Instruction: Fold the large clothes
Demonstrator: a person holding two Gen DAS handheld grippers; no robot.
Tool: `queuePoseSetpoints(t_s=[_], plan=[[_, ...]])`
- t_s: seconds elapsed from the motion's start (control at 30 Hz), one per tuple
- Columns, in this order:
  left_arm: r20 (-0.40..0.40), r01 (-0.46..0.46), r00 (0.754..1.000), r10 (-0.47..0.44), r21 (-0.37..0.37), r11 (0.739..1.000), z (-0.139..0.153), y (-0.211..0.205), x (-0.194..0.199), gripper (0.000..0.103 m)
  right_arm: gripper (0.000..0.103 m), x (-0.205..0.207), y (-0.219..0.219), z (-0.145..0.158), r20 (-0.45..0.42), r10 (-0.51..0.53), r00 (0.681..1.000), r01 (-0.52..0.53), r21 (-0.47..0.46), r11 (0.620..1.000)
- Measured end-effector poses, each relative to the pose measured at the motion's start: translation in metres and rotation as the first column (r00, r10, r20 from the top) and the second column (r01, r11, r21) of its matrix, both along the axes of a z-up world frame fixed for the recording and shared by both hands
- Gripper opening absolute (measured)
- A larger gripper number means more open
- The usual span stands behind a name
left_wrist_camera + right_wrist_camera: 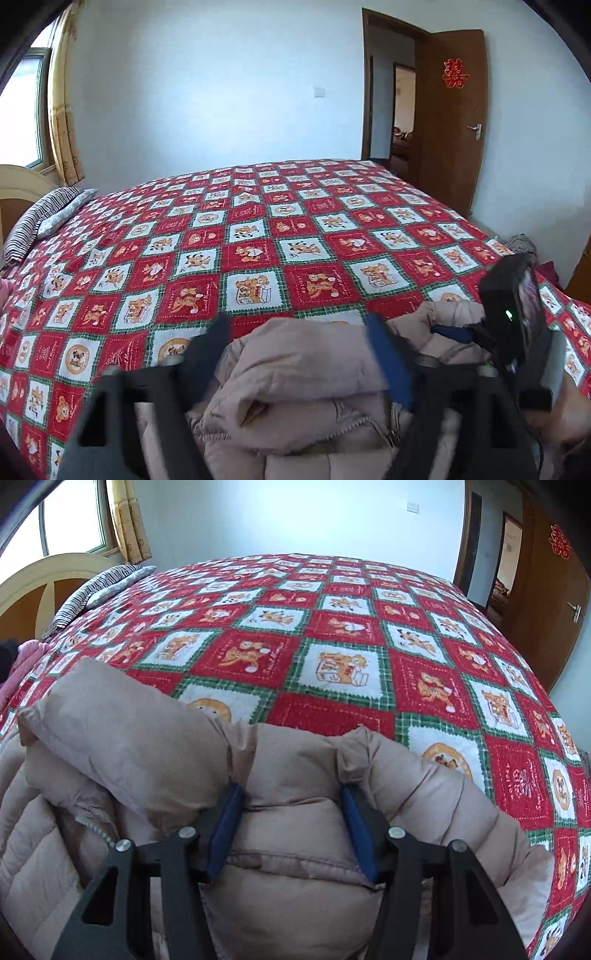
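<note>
A beige puffer jacket lies bunched at the near edge of the bed; it also fills the lower part of the right wrist view. My left gripper has its fingers spread wide with a fold of the jacket between them, blurred. My right gripper has its blue pads pressed on both sides of a thick padded fold of the jacket. The right gripper's black body shows at the right of the left wrist view.
The bed is covered by a red, white and green patterned quilt. A striped pillow and headboard are at the far left. A window with yellow curtain is left, an open brown door right.
</note>
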State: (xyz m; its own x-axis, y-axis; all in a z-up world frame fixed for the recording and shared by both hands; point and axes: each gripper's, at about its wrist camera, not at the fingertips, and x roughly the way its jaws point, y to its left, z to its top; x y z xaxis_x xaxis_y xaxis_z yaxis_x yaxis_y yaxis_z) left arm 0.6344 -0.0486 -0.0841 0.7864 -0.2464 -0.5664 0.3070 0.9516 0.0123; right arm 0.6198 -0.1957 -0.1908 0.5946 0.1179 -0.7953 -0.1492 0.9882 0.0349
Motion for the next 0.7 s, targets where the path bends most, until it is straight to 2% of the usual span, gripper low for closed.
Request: queuePoseSetpoints(t_s=[0.07, 0.13, 0.23, 0.3, 0.37, 0.47, 0.57, 0.63, 0.7], plan=[[-0.028, -0.012, 1.0, 0.013, 0.02, 1.0, -0.011, -0.01, 0.021, 0.094, 0.059, -0.003, -0.001, 0.001, 0.003, 0.004, 1.0, -0.004, 0.005, 1.0], [-0.122, -0.022, 0.992, 0.031, 0.075, 0.997, -0.033, -0.017, 0.038, 0.094, 0.059, -0.008, -0.006, 0.006, 0.023, 0.005, 1.0, -0.006, 0.04, 0.999], [-0.194, -0.029, 0.979, 0.054, 0.129, 0.991, -0.067, -0.015, 0.04, 0.094, 0.059, -0.02, -0.016, 0.024, 0.116, -0.032, 0.993, 0.021, 0.097, 0.995], [-0.214, -0.038, 0.975, 0.065, 0.13, 0.991, -0.083, -0.009, 0.037, 0.094, 0.059, -0.021, -0.018, 0.031, 0.158, -0.059, 0.986, 0.042, 0.109, 0.993], [-0.231, -0.047, 0.97, 0.071, 0.108, 0.993, -0.09, -0.005, 0.037, 0.094, 0.059, -0.016, -0.015, 0.03, 0.151, -0.055, 0.987, 0.039, 0.108, 0.993], [-0.231, -0.047, 0.97, 0.074, 0.119, 0.992, -0.095, -0.007, 0.037, 0.095, 0.059, -0.005, -0.006, 0.013, 0.066, -0.011, 0.998, 0.006, 0.08, 0.997], [-0.228, -0.061, 0.97, 0.085, 0.11, 0.992, -0.099, -0.006, 0.037, 0.098, 0.059, 0.001, -0.006, 0.004, 0.014, -0.015, 1.0, 0.014, 0.083, 0.996], [-0.198, -0.076, 0.976, 0.091, 0.081, 0.994, -0.09, -0.002, 0.033, 0.098, 0.058, 0.002, -0.012, -0.004, -0.004, -0.027, 1.0, 0.027, 0.122, 0.992], [-0.137, -0.109, 0.984, 0.11, 0.014, 0.994, -0.072, 0.009, 0.024, 0.098, 0.058, 0.0, -0.011, -0.006, 0.0, -0.028, 1.0, 0.028, 0.108, 0.994]])
